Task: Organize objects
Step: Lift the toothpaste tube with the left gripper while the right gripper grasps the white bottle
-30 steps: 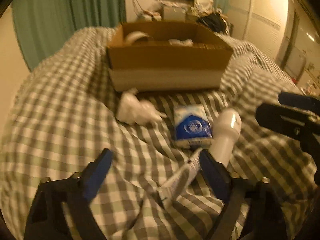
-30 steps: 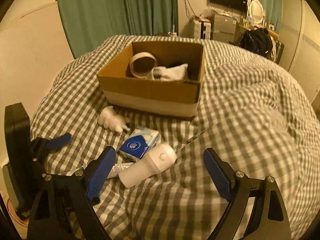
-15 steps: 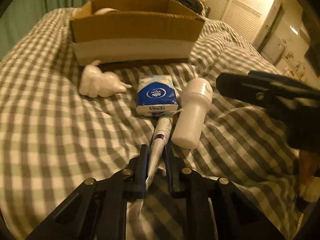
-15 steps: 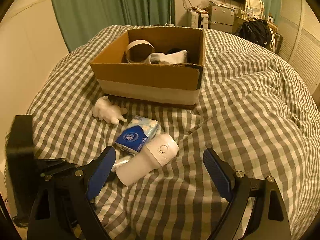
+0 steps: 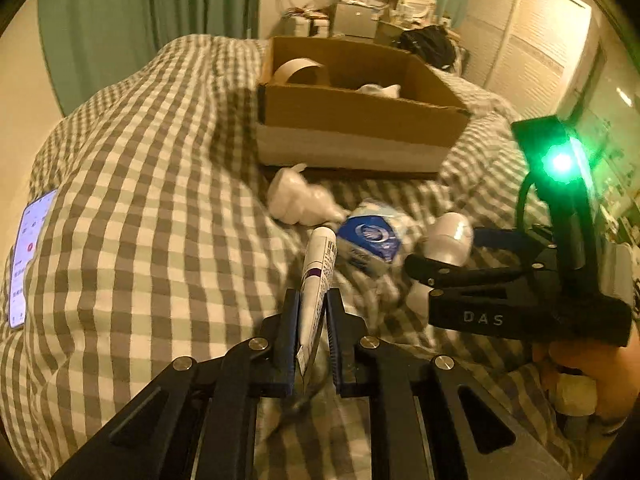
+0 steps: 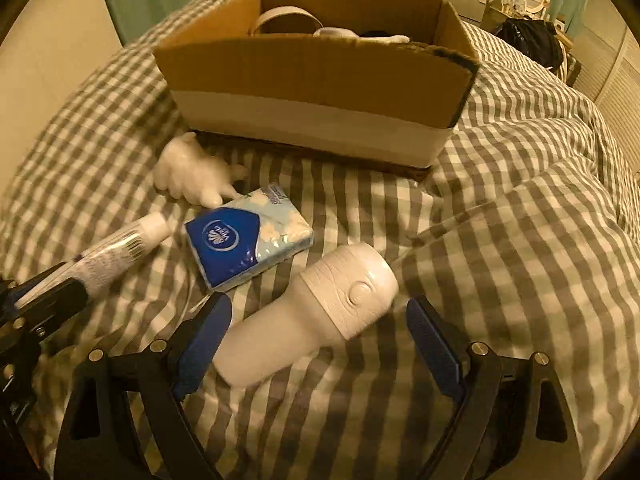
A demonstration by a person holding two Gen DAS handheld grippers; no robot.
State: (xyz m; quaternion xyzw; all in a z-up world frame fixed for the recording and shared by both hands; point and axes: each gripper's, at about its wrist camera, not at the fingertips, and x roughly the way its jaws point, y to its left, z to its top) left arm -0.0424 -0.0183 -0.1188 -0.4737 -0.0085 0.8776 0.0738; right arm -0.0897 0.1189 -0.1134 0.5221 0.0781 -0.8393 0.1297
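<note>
A: The left gripper (image 5: 311,312) is clamped on the crimped end of the tube (image 5: 316,276). A second ago its jaws stood wide around that tube; now they are fully closed on it, and the tube is coming up off the checked blanket (image 5: 152,216), cap end pointing toward the box.

B: So 1 item is secured. And the other hand?

A: The right gripper (image 6: 316,332) has dropped lower, with its jaws wide apart, holding nothing. The white bottle (image 6: 308,316) lies on its side between the 2 blue pads, not yet touched.

B: What sits beyond that?

A: The blue tissue pack (image 6: 248,240) lies just beside the bottle, a white glove (image 6: 192,176) past it, then the cardboard box (image 6: 316,92), which already holds a tape roll (image 6: 286,20) and some white cloth. A phone (image 5: 30,256) lies at the blanket's far left edge.

B: What does that mean for the tidying?

A: I judge the tube is ready to carry to the box, while the bottle waits on a squeeze. The pack and glove remain.
</note>
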